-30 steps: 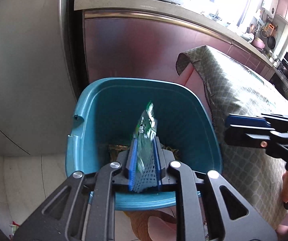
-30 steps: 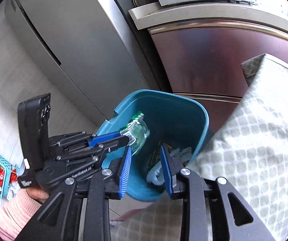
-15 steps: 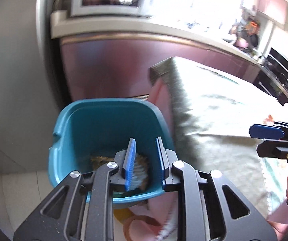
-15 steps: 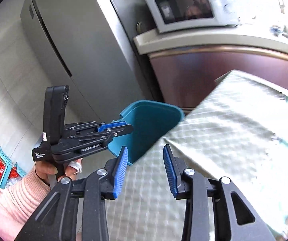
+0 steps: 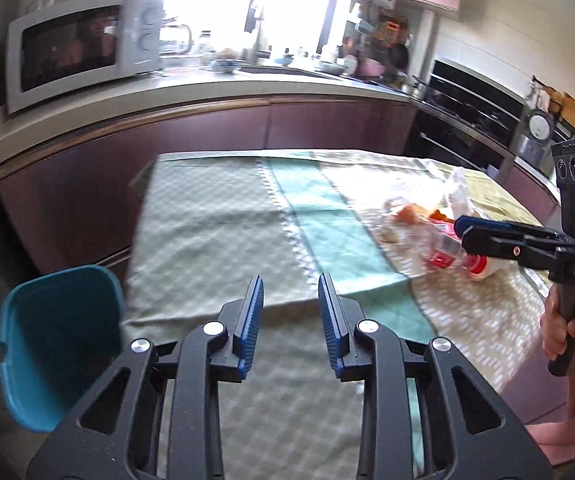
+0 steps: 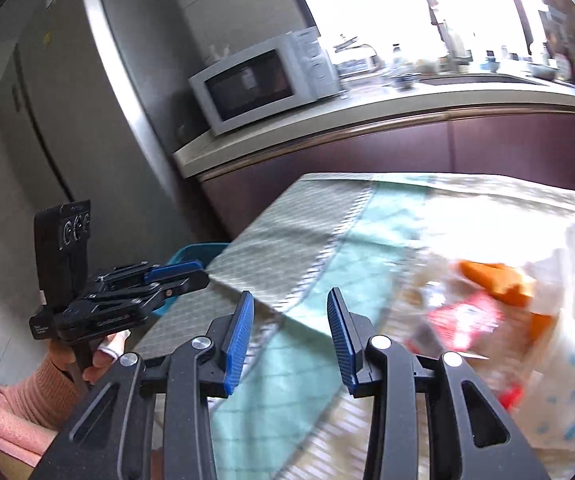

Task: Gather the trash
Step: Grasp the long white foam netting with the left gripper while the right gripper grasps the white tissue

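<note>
Both the left gripper (image 5: 290, 312) and right gripper (image 6: 290, 334) gape wide, holding nothing. The bin (image 5: 57, 344) sits lower left beside the table (image 5: 215, 220); blurred wrappers (image 6: 483, 304) lie at right, nothing blocking them.

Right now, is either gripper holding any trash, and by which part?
Nothing is held: the left gripper and right gripper are both open and empty above the tablecloth.

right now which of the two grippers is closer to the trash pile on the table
The right gripper: the pile of wrappers and plastic lies just beside its open fingers, while the left gripper, also open, sits back near the blue bin.
</note>
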Motion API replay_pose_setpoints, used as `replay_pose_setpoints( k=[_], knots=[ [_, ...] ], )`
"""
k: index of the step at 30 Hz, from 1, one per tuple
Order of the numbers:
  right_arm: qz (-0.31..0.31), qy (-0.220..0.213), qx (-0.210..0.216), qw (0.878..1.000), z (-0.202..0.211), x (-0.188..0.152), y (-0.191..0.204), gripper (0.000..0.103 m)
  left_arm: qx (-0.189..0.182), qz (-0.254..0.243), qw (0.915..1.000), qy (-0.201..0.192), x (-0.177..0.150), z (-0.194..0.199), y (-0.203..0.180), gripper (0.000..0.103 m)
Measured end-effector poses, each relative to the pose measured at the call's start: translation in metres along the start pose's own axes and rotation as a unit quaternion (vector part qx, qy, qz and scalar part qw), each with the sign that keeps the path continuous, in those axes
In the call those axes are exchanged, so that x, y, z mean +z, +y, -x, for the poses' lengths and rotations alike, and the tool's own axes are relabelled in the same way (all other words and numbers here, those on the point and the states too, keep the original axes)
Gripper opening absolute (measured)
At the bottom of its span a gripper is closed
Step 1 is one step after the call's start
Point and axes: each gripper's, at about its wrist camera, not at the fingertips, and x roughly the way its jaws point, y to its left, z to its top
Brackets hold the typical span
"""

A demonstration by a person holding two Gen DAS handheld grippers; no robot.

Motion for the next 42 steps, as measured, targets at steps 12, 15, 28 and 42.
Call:
replay_pose_setpoints(
  k=[12,15,28,42],
  knots=[
    [-0.048,-0.057,-0.111,0.991,0.059,0.002,-0.091,0.054,-0.047,-0.041,0.9981,0.005,0.041,-0.058,-0.070,0.032],
    [-0.041,-0.050,-0.143,0.988,0.057,0.008,-0.109,0.062,-0.042,-0.059,0.9974,0.007,0.059,-0.076,-0.084,0.033],
    [-0.053,0.007,-0.159,0.986,0.025,0.014,-0.149,0.077,-0.035,-0.102,0.9933,0.041,0.097,-0.141,-0.117,0.039],
    [-0.050,0.028,-0.137,0.989,0.015,0.010,-0.151,0.028,-0.059,-0.120,0.9896,0.053,0.094,-0.155,-0.130,0.009]
  ],
)
